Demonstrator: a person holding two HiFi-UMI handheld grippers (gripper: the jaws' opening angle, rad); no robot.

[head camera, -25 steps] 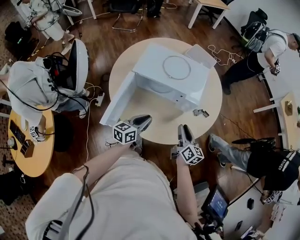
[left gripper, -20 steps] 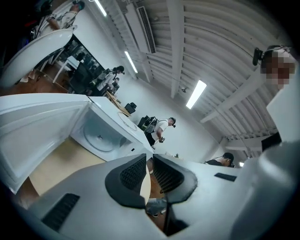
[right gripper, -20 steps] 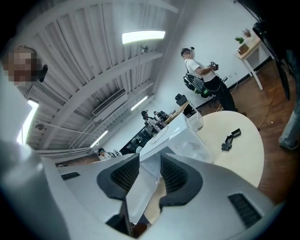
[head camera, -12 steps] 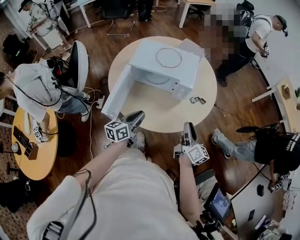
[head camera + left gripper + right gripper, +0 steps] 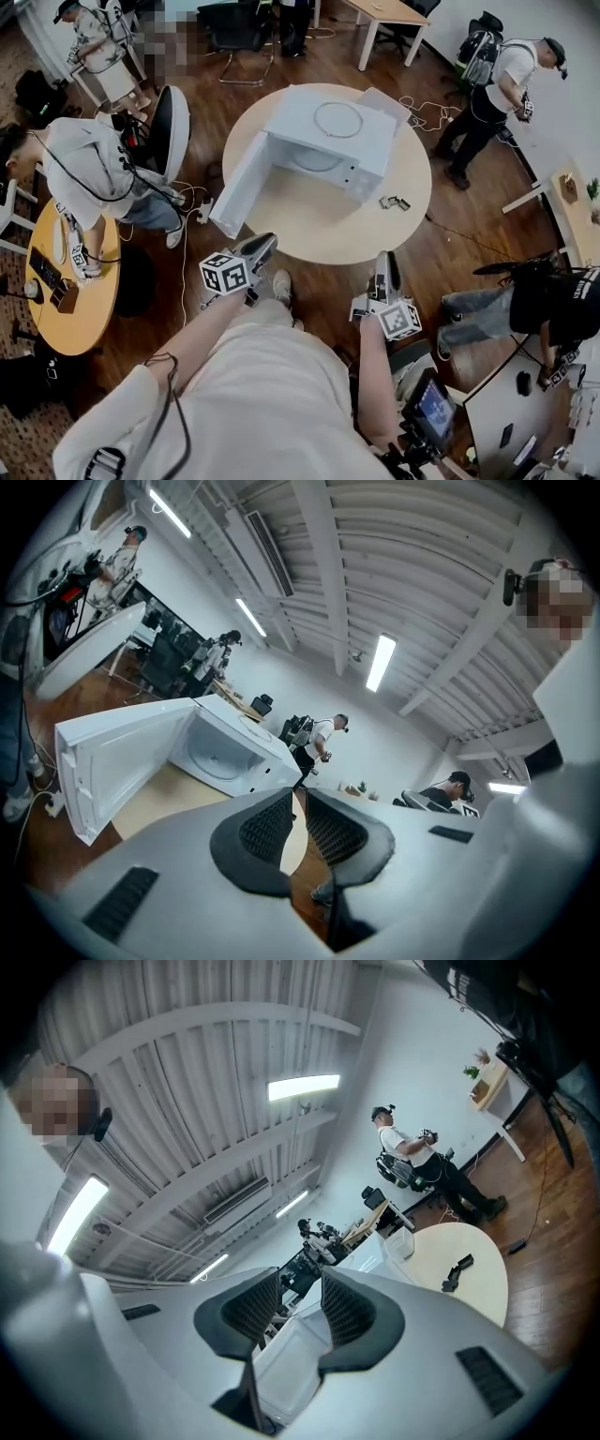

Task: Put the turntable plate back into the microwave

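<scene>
A white microwave [image 5: 370, 150] stands on the round table [image 5: 309, 234], its door [image 5: 239, 187] swung wide open to the left. A thin round ring-edged disc [image 5: 337, 120] lies on its top. The left gripper view shows the open cavity with a round plate shape [image 5: 214, 759] on its floor. My left gripper [image 5: 259, 247] hangs off the table's near edge, its jaws [image 5: 298, 794] only a narrow slit apart with nothing between. My right gripper [image 5: 385, 267] is also over the floor and tilted upward; its jaws [image 5: 300, 1279] stand open and empty.
A small black clip-like object [image 5: 392, 202] lies on the table right of the microwave. Several people stand or sit around. A white shell chair [image 5: 167, 131], a yellow round table [image 5: 80, 309], floor cables [image 5: 192, 202] and a monitor [image 5: 433, 411] are nearby.
Both grippers have drawn back from the table's near edge toward my body and risen a little. The microwave door stays open and nothing was picked up.
</scene>
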